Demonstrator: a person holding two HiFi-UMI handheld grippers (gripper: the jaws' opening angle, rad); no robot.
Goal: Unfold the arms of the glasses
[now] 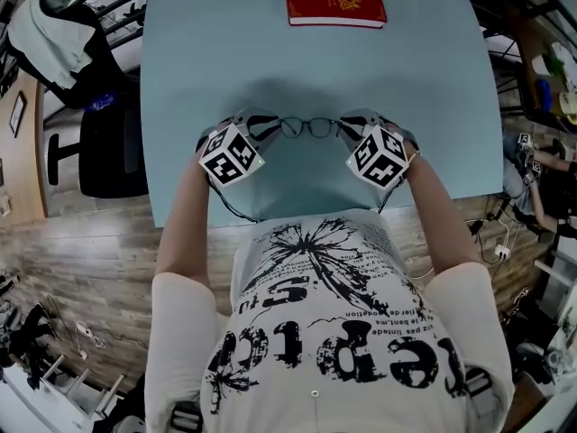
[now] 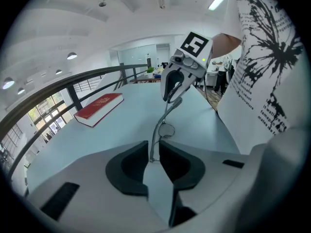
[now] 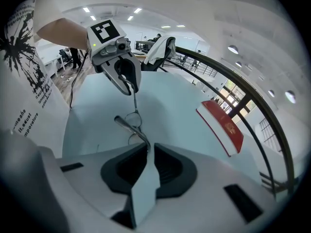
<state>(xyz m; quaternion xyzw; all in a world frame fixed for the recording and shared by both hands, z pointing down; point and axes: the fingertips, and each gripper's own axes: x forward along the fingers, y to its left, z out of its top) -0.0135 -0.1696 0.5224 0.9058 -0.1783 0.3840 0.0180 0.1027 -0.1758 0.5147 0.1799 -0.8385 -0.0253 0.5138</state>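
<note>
Thin dark-framed glasses (image 1: 306,127) hang just above the pale blue table (image 1: 225,52), stretched between my two grippers. My left gripper (image 1: 269,126) is shut on the frame's left end; in the left gripper view the thin metal (image 2: 165,129) runs straight into its narrow jaw gap (image 2: 153,157). My right gripper (image 1: 347,124) grips the right end. In the right gripper view a temple arm (image 3: 132,125) slants up into the jaw tips (image 3: 147,147), the pads close on either side of it. Each gripper shows in the other's view: the right (image 2: 172,92), the left (image 3: 130,86).
A red book (image 1: 334,1) lies at the table's far edge, also in the gripper views (image 2: 99,108) (image 3: 223,125). A black chair with a pale jacket (image 1: 63,34) stands left of the table. The person's torso is against the near edge.
</note>
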